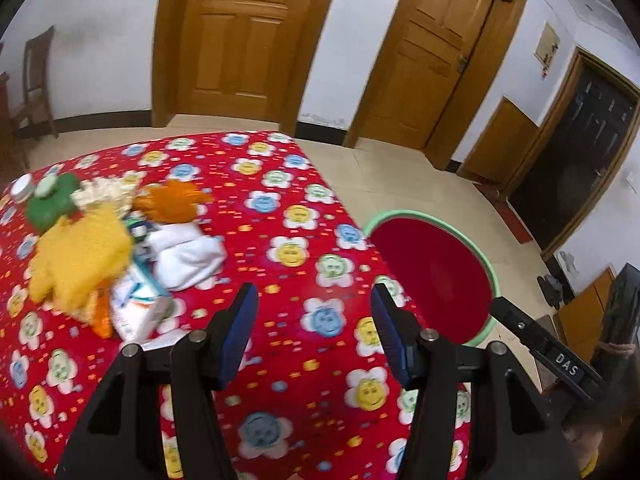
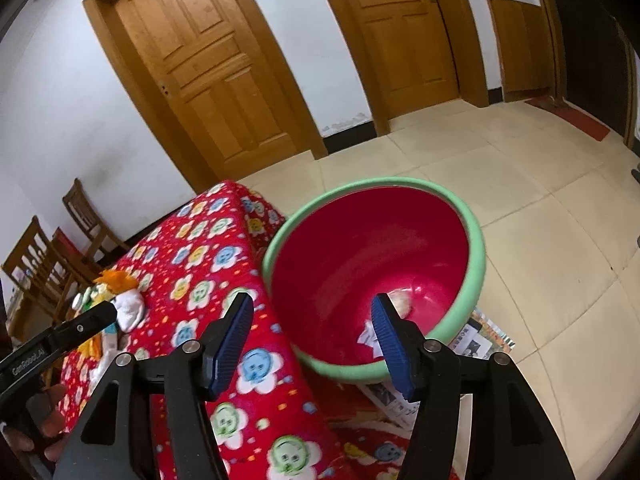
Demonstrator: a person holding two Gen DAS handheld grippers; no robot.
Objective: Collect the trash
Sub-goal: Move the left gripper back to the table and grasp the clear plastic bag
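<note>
A heap of trash lies on the red flowered tablecloth (image 1: 304, 184): a yellow cloth (image 1: 80, 256), a white crumpled wad (image 1: 188, 252), an orange piece (image 1: 172, 200), a green item (image 1: 56, 204) and a printed wrapper (image 1: 136, 304). My left gripper (image 1: 314, 296) hovers open and empty over the cloth, right of the heap. A red basin with a green rim (image 2: 476, 264) sits beside the table. My right gripper (image 2: 312, 304) is open and empty above its near rim. Inside the basin lie a pale crumpled lump (image 2: 402, 302) and a white paper scrap (image 2: 368, 336).
Newspapers (image 2: 480, 340) lie on the tiled floor (image 2: 540, 240) under the basin. Wooden chairs (image 2: 36, 264) stand beyond the table's far left. Two wooden doors (image 1: 240, 36) fill the back wall. The left gripper's body (image 2: 60, 336) crosses the right wrist view's lower left.
</note>
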